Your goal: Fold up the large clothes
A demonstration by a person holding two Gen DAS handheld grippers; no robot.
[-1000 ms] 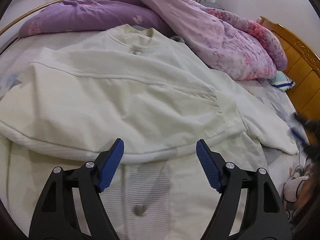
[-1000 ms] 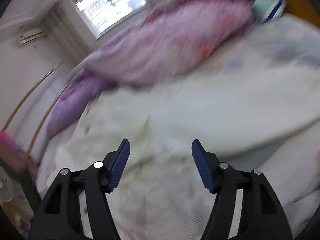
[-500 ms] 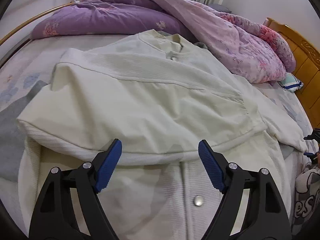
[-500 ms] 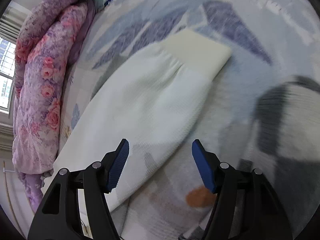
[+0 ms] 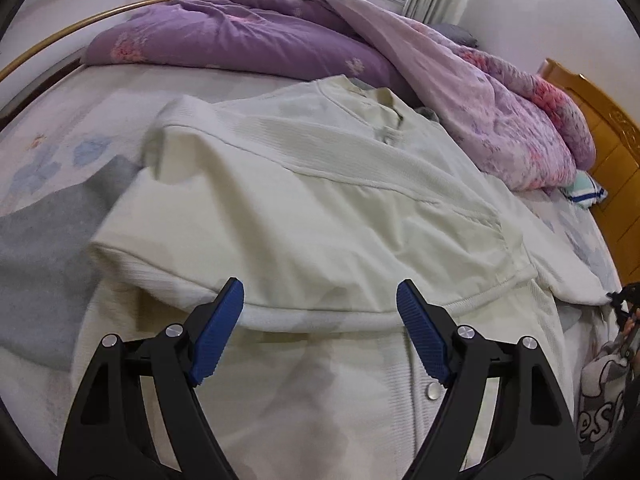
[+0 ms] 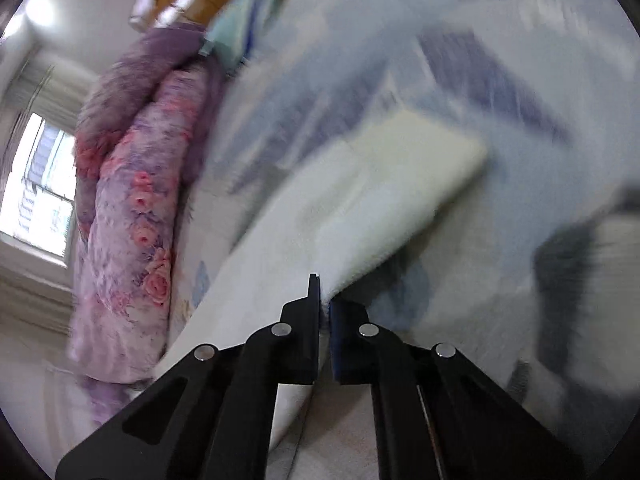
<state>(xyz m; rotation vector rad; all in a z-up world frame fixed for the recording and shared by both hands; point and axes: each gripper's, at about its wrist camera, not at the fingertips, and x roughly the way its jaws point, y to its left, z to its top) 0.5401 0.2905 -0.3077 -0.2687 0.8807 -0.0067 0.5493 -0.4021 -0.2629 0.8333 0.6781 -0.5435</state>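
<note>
Right tool (image 6: 325, 300) pinches sleeve (image 6: 360, 200); left view shows collar (image 5: 372, 94).

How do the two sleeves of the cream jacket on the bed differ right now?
The left-side cream sleeve is folded across the cream button-front jacket's body; the outstretched cream sleeve lies flat on the floral bedsheet. The right gripper is shut on the outstretched one's edge; the open left gripper touches nothing. Both sleeves share cream knit fabric.

Left tool (image 5: 320, 308) angled downward, jaws wide apart, right tool (image 6: 325, 296) clamped together (rolled sideways)
</note>
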